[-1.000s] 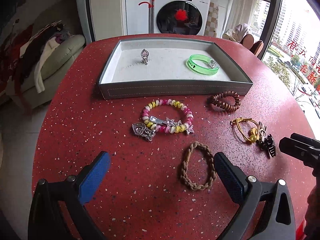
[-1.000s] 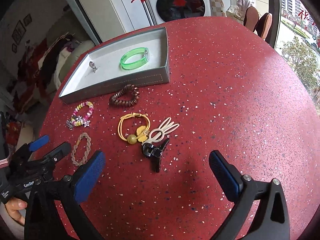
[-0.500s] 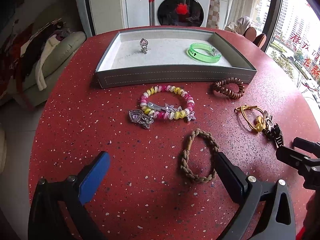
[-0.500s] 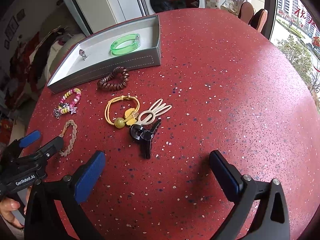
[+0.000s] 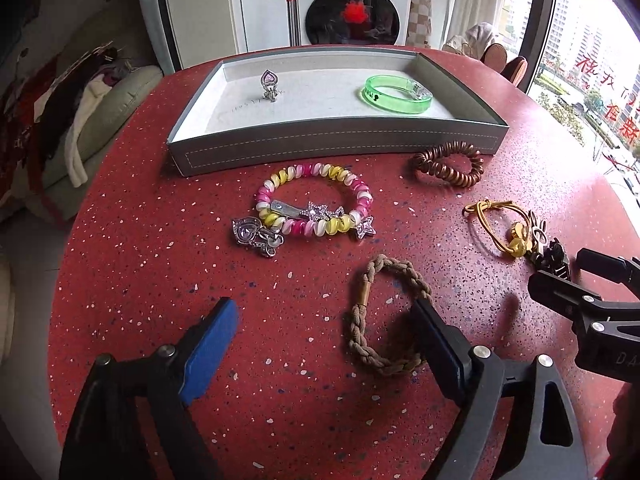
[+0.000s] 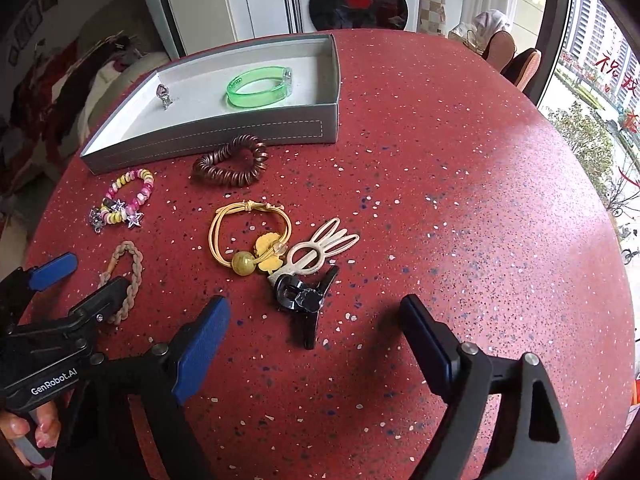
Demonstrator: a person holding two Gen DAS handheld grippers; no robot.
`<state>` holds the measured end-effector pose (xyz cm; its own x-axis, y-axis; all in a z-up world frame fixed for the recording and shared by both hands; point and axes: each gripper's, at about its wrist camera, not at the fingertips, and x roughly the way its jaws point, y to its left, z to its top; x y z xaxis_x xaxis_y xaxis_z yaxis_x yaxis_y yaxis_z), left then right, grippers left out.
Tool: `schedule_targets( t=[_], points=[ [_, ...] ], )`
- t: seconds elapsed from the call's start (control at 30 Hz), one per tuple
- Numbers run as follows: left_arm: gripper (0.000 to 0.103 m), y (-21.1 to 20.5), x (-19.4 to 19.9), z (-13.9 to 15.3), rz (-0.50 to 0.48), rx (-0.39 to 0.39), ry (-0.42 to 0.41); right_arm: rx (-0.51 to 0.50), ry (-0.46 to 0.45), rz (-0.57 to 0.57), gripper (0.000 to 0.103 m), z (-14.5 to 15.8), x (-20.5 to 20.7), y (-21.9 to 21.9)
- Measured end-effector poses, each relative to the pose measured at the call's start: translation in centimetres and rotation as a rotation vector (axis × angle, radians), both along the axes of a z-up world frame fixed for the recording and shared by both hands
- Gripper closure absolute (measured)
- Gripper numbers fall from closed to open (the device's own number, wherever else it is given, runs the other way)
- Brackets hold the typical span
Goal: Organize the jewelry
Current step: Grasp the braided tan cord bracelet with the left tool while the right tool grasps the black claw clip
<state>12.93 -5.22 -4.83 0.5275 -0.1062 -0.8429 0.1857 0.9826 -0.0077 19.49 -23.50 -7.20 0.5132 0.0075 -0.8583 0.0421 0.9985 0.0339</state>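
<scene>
Closing right claw (image 6: 314,328) straddles black clip (image 6: 302,296); untouched

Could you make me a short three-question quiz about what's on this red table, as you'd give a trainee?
1. True or false: the green bangle lies inside the grey tray.
2. Which item lies nearest the right gripper? A. black claw clip B. copper spiral hair tie C. heart pendant
3. Fill in: the left gripper hangs over the ____ bracelet.

Key: 1 true; 2 A, the jaws are closing with the clip's tip between them, not yet touched; 3 braided.
</scene>
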Motion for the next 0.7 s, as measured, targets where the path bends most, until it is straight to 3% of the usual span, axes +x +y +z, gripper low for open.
schedule_targets(
  t=[0.1, 0.3, 0.37, 0.4, 0.47, 0.7],
  points=[
    [0.002, 0.0, 0.0, 0.0, -0.004, -0.006, -0.002, -0.018, -0.002, 0.008, 0.031, 0.1, 0.2, 0.3],
    [0.025, -0.9, -0.4, 0.4, -0.052, -0.011, -0.016, -0.037, -0.013, 0.015, 0.054, 0.2, 0.2, 0.5],
    [0.041, -1.2, -0.6, 0.5, -0.071, -0.013, -0.023, -0.028, -0.020, 0.011, 0.071, 0.3, 0.0, 0.3],
    [0.049, -1.3, -0.7, 0.6, -0.080, -0.014, -0.026, -0.023, -0.022, 0.009, 0.075, 0.4, 0.0, 0.1],
    [0.078, -1.6, -0.8, 0.7, -0.101, -0.020, -0.025, 0.007, -0.024, 0.002, 0.077, 0.5, -0.2, -0.4],
    [0.079, -0.4, -1.2, 1.5, -0.108, -0.110, -0.012, 0.082, -0.055, -0.012, 0.077, 1.4, -1.3, -1.8]
  ],
)
